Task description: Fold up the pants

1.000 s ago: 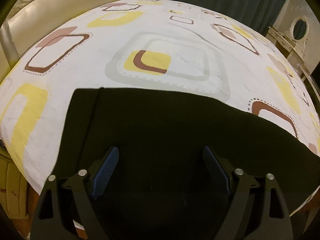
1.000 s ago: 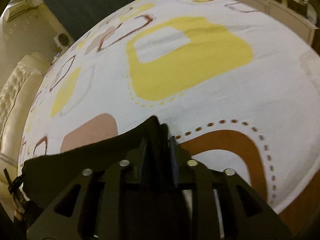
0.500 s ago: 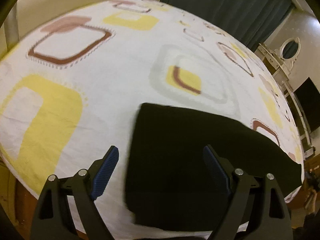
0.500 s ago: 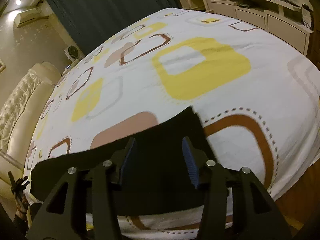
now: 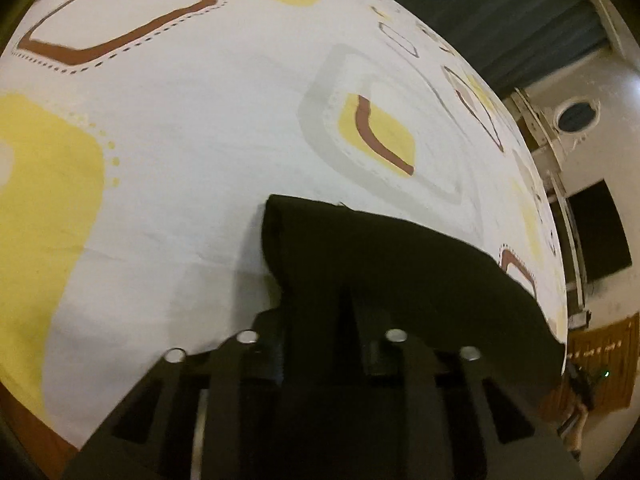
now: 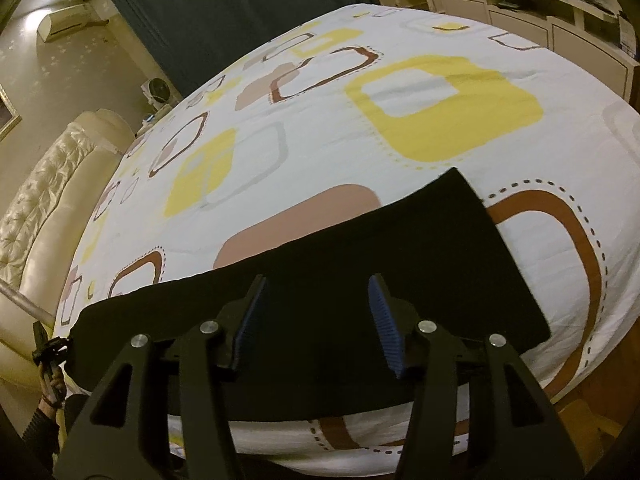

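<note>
While my left gripper [image 5: 344, 304] is clamping down, jaws just closing from wide onto raised end of pants [image 5: 400, 264], right gripper [image 6: 316, 316] is hanging half-open above cloth, jaws just parting, nothing pinched. I'm reading this as next fold beginning from left end. Pants are lying as long black band near bedsheet [image 6: 320, 152] front edge, right end flat, square-cornered.

black pants [image 6: 400, 256] on white bedsheet [image 6: 320, 152] with yellow, brown squares
</note>
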`<state>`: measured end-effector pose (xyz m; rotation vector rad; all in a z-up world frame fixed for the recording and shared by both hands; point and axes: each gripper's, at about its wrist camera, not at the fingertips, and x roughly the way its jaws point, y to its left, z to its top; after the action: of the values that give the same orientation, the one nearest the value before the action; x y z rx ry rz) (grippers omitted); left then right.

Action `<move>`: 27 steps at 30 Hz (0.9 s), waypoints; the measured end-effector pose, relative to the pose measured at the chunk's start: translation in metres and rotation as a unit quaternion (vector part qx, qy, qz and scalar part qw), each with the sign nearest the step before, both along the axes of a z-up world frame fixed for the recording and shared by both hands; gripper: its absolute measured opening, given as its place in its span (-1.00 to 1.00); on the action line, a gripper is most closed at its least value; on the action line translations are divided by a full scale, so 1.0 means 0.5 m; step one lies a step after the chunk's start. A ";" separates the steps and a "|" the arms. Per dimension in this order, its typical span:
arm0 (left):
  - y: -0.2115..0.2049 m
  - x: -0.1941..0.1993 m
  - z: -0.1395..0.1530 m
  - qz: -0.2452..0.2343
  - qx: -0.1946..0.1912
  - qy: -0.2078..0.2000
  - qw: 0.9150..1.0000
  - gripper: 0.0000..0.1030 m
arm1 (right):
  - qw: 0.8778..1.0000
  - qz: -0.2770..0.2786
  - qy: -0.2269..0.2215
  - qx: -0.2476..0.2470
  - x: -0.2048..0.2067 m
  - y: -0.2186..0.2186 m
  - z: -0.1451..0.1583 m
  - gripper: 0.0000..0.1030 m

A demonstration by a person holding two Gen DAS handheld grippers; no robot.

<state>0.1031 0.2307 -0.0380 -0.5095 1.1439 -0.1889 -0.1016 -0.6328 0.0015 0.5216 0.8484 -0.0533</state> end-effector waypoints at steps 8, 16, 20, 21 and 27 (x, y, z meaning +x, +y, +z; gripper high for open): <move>-0.011 -0.003 0.022 0.001 0.054 -0.008 0.999 -0.89 | 1.000 -0.001 -0.020 0.006 0.003 0.016 0.018 0.00; -0.005 0.001 0.030 -0.007 0.072 -0.026 0.997 -0.82 | 1.000 -0.013 -0.019 0.019 -0.013 0.000 0.015 0.02; -0.003 -0.016 0.068 -0.002 0.114 -0.046 0.992 -0.71 | 0.999 -0.029 -0.028 0.026 -0.036 -0.024 0.023 0.05; -0.002 -0.021 0.077 -0.001 0.128 -0.051 0.990 -0.63 | 0.999 -0.035 -0.031 0.028 -0.044 -0.032 0.024 0.10; -0.069 -0.058 0.157 0.003 0.173 -0.114 0.978 0.47 | 0.997 -0.059 -0.038 0.041 -0.070 -0.069 0.025 0.19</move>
<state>0.0740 0.1961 0.0403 -0.1769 0.9249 -0.0394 -0.1368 -0.6671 0.0137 0.6470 0.7474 -0.1075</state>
